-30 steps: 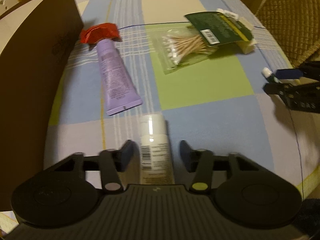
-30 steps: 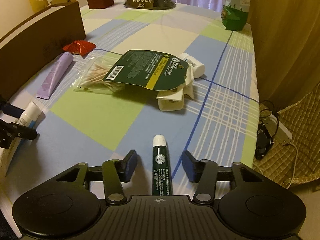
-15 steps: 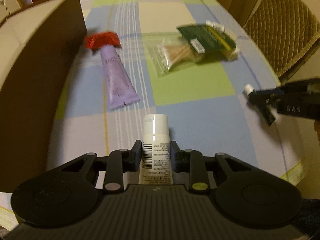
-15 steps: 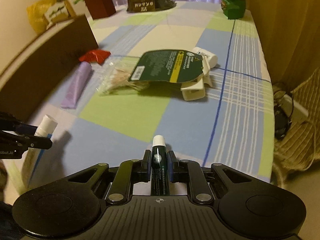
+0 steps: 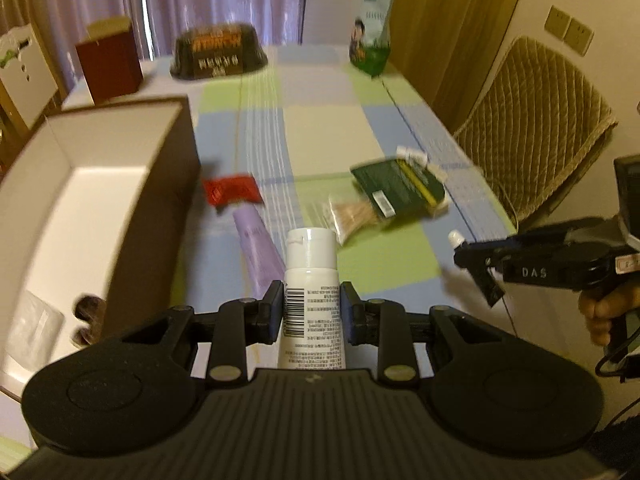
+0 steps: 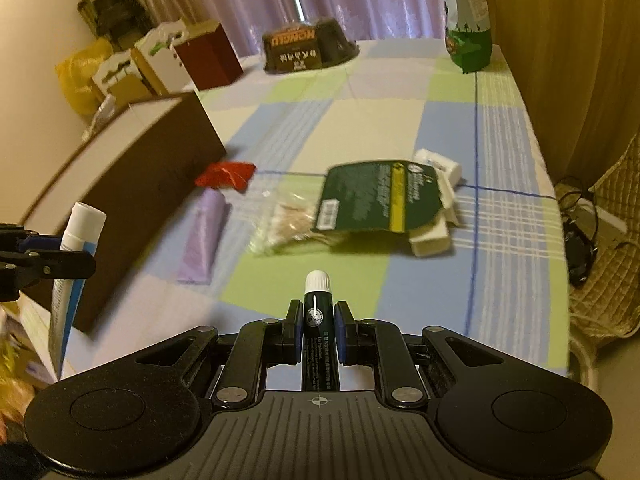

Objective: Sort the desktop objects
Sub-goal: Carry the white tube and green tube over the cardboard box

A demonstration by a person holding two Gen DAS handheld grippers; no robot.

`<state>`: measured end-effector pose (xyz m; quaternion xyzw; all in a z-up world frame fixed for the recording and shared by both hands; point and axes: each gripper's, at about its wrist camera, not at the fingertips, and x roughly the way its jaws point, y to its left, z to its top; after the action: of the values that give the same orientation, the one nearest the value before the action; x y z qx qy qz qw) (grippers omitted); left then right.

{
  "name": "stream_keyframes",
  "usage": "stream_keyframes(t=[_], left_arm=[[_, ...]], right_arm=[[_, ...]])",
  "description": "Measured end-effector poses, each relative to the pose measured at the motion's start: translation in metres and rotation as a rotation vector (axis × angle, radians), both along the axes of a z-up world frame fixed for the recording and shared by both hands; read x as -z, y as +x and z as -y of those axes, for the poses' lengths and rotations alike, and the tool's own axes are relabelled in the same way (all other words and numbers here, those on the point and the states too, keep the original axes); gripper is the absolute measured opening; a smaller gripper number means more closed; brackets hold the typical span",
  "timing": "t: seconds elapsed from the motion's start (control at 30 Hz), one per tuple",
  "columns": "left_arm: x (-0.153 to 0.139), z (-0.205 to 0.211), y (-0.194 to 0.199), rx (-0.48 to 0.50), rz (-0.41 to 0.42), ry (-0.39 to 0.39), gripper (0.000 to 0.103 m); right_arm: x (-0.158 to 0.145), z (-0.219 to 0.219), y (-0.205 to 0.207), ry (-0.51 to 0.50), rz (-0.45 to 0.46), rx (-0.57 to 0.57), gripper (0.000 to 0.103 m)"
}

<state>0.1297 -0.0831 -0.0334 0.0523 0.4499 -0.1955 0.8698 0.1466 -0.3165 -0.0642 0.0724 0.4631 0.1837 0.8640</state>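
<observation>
Our left gripper is clamped on a white tube, its flip cap pointing forward and its barcoded body pinched between both fingers, lifted clear of the tabletop. Our right gripper is squeezed onto a slim dark green tube with a white cap, also held above the checked cloth. In the left wrist view the right gripper shows at the right edge with the small white cap poking out, and a hand grips its handle.

Just left of the white tube stands an open brown box with a pale interior; some small things lie at its near end, too blurred to name. On the tabletop ahead lie a purple tube, a red wrapper beyond its far end near the box corner, and a clear packet of cotton swabs partly under a dark green card. White blocks sit under the card's right side. Farther back stand a dark red box, a black bowl-shaped pack and a green-and-white bag.
</observation>
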Motion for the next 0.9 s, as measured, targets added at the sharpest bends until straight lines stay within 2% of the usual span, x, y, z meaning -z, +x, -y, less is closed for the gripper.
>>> stream_keyframes(t=[0.23,0.47,0.9], left_arm=[[-0.034,-0.036,0.004,-0.006,0.067,-0.017,0.024],[-0.057,-0.084,0.011,-0.024,0.123,-0.016,0.025],[-0.061,-0.177,0.041,-0.074,0.143,0.002,0.025]], right_arm=[[-0.023,-0.028,0.003,0.113,0.000,0.023,0.015],[-0.042,-0.075,0.003,0.159,0.033,0.011,0.015],[-0.072,-0.181,0.025,0.264,0.110,-0.045,0.015]])
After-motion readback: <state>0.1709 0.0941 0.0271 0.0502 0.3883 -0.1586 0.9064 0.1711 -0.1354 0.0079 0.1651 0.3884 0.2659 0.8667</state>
